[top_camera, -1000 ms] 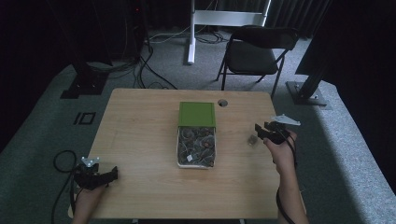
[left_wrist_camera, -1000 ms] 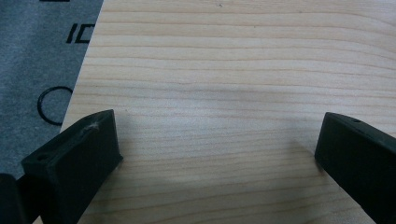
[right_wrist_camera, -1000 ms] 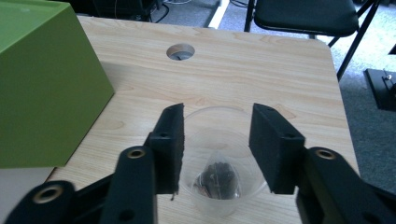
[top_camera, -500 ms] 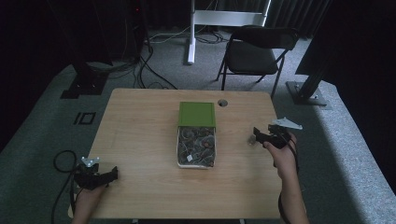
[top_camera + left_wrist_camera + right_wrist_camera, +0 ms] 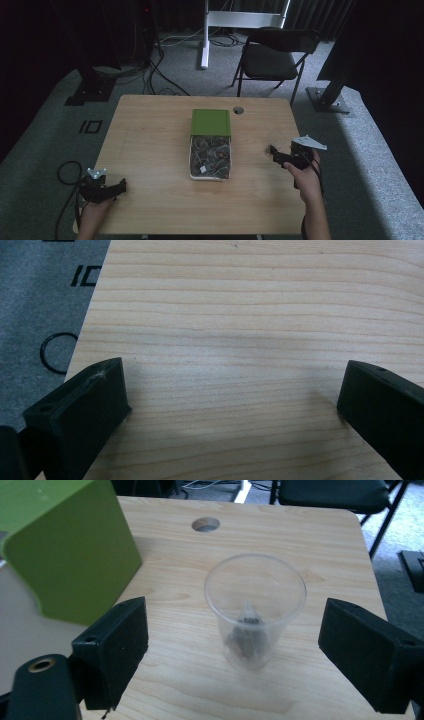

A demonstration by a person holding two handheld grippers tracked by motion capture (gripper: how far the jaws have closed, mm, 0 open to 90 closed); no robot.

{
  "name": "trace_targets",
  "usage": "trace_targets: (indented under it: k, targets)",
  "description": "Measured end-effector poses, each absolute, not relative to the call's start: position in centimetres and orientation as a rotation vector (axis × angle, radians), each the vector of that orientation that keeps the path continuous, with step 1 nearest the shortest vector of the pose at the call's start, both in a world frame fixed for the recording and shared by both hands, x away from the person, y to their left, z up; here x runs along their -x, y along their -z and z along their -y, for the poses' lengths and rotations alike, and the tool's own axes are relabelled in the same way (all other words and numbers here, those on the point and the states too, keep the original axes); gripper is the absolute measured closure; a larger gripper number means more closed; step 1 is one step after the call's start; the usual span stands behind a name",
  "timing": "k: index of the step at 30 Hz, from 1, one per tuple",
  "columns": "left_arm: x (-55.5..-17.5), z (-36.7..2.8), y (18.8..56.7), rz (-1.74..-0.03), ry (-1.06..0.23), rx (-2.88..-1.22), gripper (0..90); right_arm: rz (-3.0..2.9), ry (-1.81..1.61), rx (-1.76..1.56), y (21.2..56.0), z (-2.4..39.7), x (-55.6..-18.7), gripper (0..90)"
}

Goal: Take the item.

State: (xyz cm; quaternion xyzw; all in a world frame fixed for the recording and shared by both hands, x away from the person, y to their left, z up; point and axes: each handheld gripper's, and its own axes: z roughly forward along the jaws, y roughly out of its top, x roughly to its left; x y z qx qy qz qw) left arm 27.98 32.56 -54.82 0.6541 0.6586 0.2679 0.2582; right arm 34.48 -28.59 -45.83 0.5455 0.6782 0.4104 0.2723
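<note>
At the near left corner of the wooden table (image 5: 150, 135), the left gripper (image 5: 120, 186) rests low in the person's hand, its jaws spread wide over bare wood with nothing between them. Toward the right edge, the right gripper (image 5: 272, 152) is held level, and its jaws have just been opening; they now stand wide apart. Just ahead of them a clear plastic cup (image 5: 255, 611) stands upright on the table (a tea bag (image 5: 246, 635) lies at its bottom), free of both pads. Mid-table sits a white box (image 5: 210, 159) filled with more tea bags, its green lid (image 5: 210, 122) lying just behind it. Farther on, a round cable hole (image 5: 238, 110) pierces the tabletop, and a black folding chair (image 5: 274, 55) stands beyond on the grey carpet.
</note>
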Motion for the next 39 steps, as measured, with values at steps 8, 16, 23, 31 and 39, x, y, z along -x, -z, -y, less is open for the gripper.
trace_targets:
  k: [8,16,23,31,39]
  targets:
    - [-28.0,-32.6,54.8,-1.786,-0.726,-1.773,0.3,-1.856,-1.116,-1.476,47.4,28.6,-33.7,12.3]
    - [-28.0,-32.6,54.8,-1.785,-0.727,-1.772,0.3,-1.884,-1.118,-1.447,49.4,28.5,-32.8,13.8]
    - [-28.0,-32.6,54.8,-1.785,-0.726,-1.775,0.3,-1.949,-1.112,-1.436,51.2,28.3,-32.1,13.8]
    - [-28.0,-32.6,54.8,-1.785,-0.726,-1.775,0.3,-2.017,-1.107,-1.404,52.7,28.4,-31.2,13.9]
    - [-28.0,-32.6,54.8,-1.785,-0.726,-1.775,0.3,-2.093,-1.099,-1.35,53.7,28.2,-30.2,13.9]
